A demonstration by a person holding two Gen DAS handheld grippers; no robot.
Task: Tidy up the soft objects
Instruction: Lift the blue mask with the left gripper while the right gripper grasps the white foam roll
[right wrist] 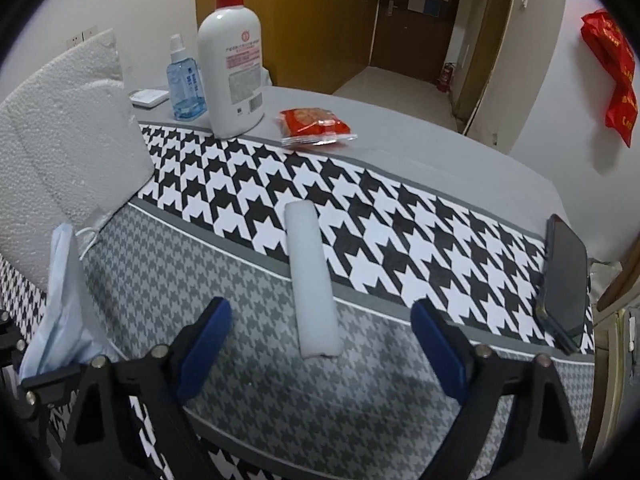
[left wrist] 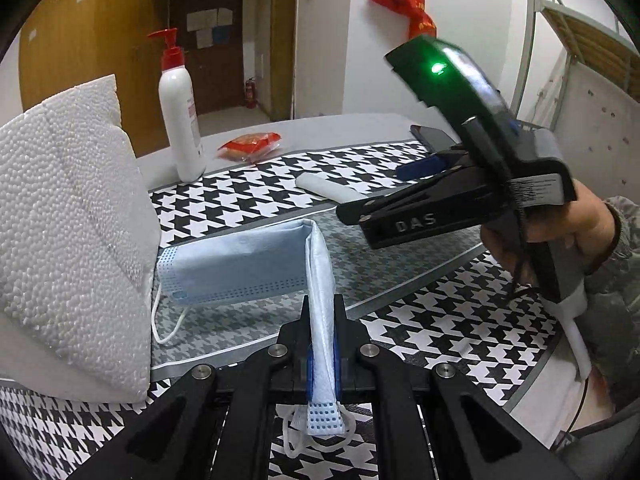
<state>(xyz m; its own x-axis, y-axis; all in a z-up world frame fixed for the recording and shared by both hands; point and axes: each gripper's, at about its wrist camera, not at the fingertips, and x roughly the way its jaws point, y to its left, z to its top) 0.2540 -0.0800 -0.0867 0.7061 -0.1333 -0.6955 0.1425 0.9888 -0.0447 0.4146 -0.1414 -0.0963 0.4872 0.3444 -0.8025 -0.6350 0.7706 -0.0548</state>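
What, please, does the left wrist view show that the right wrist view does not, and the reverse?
Only the left wrist view shows the right tool's black body with its green light and the hand holding it. Only the right wrist view shows the small clear blue bottle and the whole black phone. Both show the pale blue face mask pinched in the left tool, the white foam bar and the white pump bottle.

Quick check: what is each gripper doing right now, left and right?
Left gripper: shut on the blue face mask.
Right gripper: open, holding nothing; the white foam strip lies between its fingers.
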